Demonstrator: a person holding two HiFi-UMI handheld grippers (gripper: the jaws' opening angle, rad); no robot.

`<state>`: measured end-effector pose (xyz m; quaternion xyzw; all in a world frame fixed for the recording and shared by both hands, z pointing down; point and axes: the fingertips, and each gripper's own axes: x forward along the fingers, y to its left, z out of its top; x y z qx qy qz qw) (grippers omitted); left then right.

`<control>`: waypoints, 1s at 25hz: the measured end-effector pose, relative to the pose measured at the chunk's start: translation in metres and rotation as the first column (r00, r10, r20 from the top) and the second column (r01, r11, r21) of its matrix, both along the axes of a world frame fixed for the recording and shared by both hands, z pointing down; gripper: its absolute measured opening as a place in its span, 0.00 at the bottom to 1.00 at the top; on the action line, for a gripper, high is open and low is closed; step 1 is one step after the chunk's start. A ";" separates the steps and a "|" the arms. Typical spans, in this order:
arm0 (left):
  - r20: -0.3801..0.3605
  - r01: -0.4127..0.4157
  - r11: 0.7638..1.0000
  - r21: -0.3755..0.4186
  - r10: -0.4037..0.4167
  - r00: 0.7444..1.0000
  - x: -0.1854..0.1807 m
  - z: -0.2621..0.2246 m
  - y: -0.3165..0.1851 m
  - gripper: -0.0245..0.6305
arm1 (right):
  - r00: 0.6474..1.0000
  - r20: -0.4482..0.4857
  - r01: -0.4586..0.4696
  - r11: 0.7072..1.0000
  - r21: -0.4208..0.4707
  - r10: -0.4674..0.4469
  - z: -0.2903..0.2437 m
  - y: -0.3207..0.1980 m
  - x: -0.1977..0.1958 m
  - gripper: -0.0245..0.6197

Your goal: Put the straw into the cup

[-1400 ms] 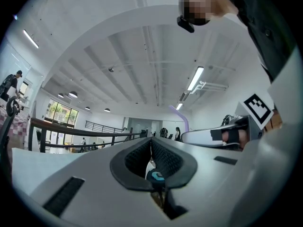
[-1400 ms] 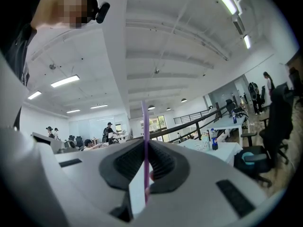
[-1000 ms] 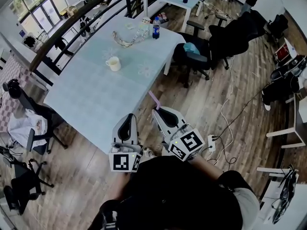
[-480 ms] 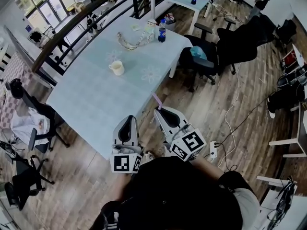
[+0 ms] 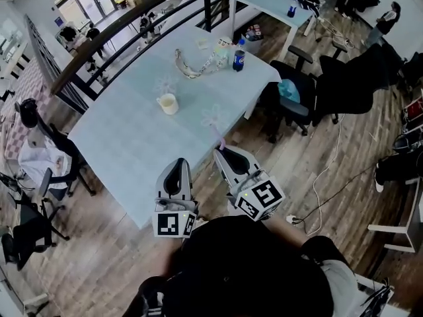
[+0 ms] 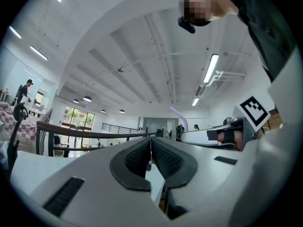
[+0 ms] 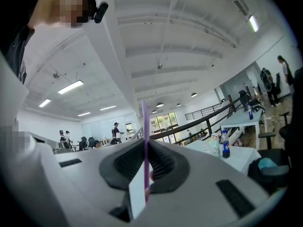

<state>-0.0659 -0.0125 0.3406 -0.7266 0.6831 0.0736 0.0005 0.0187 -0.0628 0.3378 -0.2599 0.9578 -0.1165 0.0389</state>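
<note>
1. Since a second ago you have carried both grippers toward the table. The cup now sits lower and nearer in the head view, and the straw's tip overlaps the table's near edge.
2. Your right gripper pinches the purple straw low on its length, so most of it stands up above the jaws, close to upright in the right gripper view.
3. Your left gripper has its jaws pressed together with nothing between them. It rides just beside the right one.
4. The cup stands upright on the table, well apart from both grippers, and a bottle stands farther along.
5. Expect the straw to be very light, thin and bendy. A hard squeeze would likely flatten it, and its smooth wall may swivel between the pads.
6. With the hold so near one end, the long free part will probably wag as you travel. Lead with that end into the cup's mouth and let go only once it is well inside.
7. The cup looks small and light, so a sideways knock could slide or tip it.
</note>
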 end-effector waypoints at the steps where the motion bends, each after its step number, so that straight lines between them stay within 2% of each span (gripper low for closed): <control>1: 0.001 0.013 1.000 -0.001 -0.013 1.000 -0.001 -0.001 -0.007 0.06 | 1.000 0.001 0.011 1.000 0.002 -0.011 -0.002 -0.008 0.000 0.09; 8: -0.002 0.120 0.993 -0.008 -0.120 0.993 0.002 -0.007 -0.047 0.06 | 0.993 0.008 0.114 0.993 -0.007 -0.114 -0.005 -0.058 0.001 0.09; 16: 0.006 0.231 0.973 -0.001 -0.231 0.973 0.020 -0.007 -0.088 0.06 | 0.976 0.023 0.219 0.976 0.000 -0.219 -0.004 -0.109 0.012 0.09; 25: 0.011 0.291 0.957 -0.006 -0.291 0.957 0.031 -0.003 -0.120 0.06 | 0.960 0.030 0.277 0.961 0.003 -0.277 0.000 -0.148 0.019 0.09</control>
